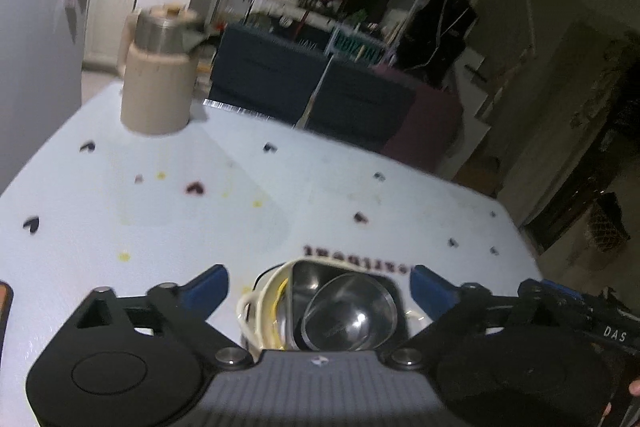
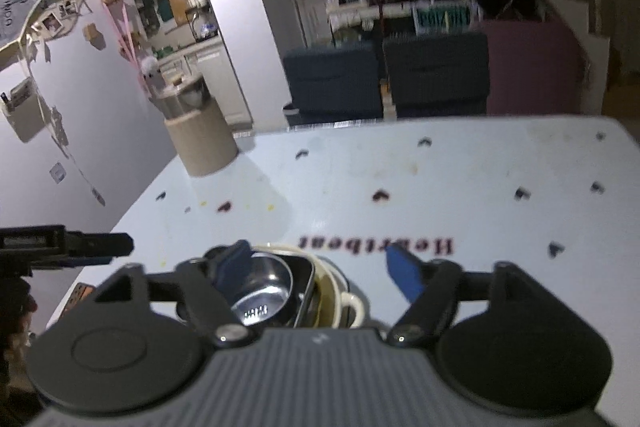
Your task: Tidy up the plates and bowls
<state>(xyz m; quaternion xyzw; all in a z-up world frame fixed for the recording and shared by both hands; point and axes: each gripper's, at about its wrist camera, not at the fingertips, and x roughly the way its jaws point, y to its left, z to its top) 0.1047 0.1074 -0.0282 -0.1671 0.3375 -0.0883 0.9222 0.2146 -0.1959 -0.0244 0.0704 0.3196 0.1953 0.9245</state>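
Observation:
A stack of dishes sits on the white table (image 1: 160,211) near its front edge: a round steel bowl (image 1: 348,319) inside a dark square dish (image 1: 390,287), beside cream-coloured plates (image 1: 260,311). My left gripper (image 1: 318,285) is open and empty, with the stack between its blue fingertips (image 1: 208,287). In the right wrist view the steel bowl (image 2: 264,287) and cream plates (image 2: 340,299) lie low between my open right gripper (image 2: 322,265), whose left fingertip (image 2: 234,261) is over the bowl. The other gripper's black body (image 2: 68,245) shows at the left.
A beige jug with a steel lid (image 1: 158,75) stands at the far left of the table; it also shows in the right wrist view (image 2: 198,125). Dark blue chairs (image 2: 384,79) stand beyond the far edge. A wall (image 2: 80,87) runs along the left.

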